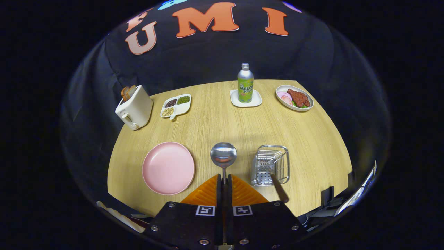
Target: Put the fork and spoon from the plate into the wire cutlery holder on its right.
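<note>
Spoon (223, 155) pinched in claw (224, 180)

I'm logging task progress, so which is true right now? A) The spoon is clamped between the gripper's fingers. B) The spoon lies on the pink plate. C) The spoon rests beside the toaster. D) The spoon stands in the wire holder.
A: the gripper is shut on the spoon by its handle, bowl ahead of the fingers, between the pink plate and the wire holder.

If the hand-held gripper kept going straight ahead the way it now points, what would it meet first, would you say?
The hand-held gripper, shut on the spoon, points across bare table. The first thing roughly in line is the soda bottle on its white coaster, slightly right of dead ahead; depth is hard to judge.
</note>
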A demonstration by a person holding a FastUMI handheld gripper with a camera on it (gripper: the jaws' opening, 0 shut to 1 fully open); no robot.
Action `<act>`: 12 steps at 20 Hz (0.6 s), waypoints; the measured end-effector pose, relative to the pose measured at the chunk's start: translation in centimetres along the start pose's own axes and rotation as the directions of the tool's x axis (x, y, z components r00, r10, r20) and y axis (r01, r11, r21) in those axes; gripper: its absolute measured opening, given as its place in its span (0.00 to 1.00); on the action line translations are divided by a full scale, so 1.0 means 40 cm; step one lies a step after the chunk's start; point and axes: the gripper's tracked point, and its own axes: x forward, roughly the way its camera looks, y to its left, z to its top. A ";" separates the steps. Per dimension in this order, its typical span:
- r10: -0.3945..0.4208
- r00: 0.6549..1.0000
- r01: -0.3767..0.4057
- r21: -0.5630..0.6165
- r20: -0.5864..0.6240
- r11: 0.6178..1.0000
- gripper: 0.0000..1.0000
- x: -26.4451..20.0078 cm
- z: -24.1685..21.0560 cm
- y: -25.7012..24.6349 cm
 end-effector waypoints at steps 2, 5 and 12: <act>0.022 0.999 -0.022 0.005 -0.036 1.000 0.04 -0.013 0.012 -0.049; 0.048 0.996 -0.049 -0.020 -0.074 0.999 0.04 -0.009 0.024 -0.122; 0.017 0.968 -0.037 -0.077 -0.249 0.996 0.05 0.044 -0.020 -0.221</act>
